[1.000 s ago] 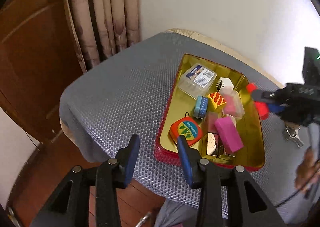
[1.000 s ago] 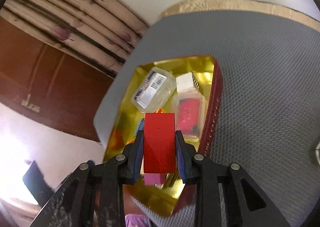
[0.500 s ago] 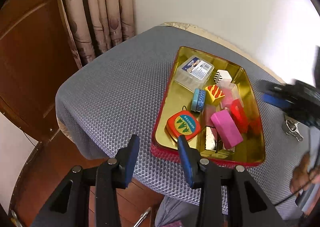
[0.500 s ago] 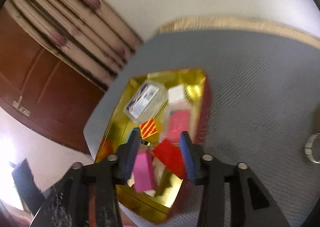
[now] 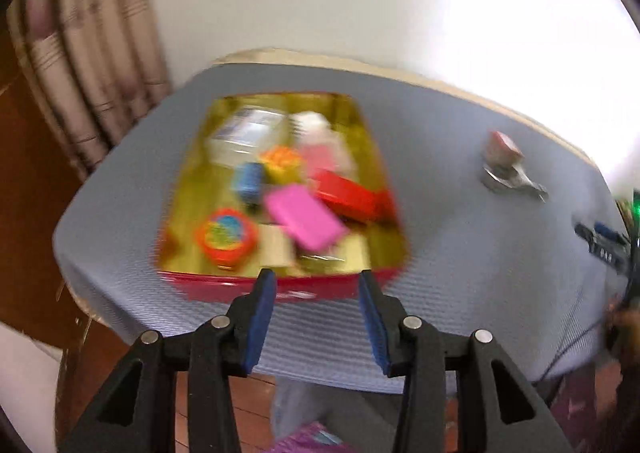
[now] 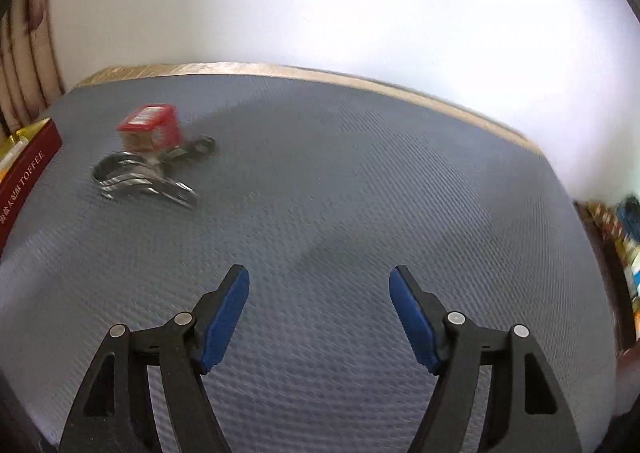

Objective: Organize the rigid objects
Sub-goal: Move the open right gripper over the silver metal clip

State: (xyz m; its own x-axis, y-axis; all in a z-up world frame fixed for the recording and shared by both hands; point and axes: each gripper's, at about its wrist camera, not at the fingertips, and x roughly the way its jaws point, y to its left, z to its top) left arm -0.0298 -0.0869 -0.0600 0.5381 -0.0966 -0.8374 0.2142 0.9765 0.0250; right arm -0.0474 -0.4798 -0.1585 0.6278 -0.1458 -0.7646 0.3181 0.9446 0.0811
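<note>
A red-sided, gold-lined tin [image 5: 280, 289] sits on the grey mat and holds several small items: a red block [image 5: 348, 193], a pink block [image 5: 304, 219], an orange round tape measure [image 5: 226, 237], a blue piece [image 5: 249, 181] and a clear box [image 5: 248, 129]. My left gripper [image 5: 316, 287] is open and empty just in front of the tin's near wall. A key bunch with a small red block fob [image 6: 150, 157] lies on the mat right of the tin; it also shows in the left wrist view [image 5: 506, 165]. My right gripper [image 6: 318, 293] is open and empty over bare mat, right of the keys.
The tin's red wall [image 6: 24, 177] shows at the right wrist view's left edge. The grey mat [image 6: 360, 193] covers a table against a white wall. Curtains [image 5: 88, 61] hang at the left. Cluttered items [image 6: 616, 237] stand past the table's right edge.
The right gripper let go of the red block into the tin, opened wider and swung right, away from the tin, toward the keys' side. The left gripper moved closer to the tin's front.
</note>
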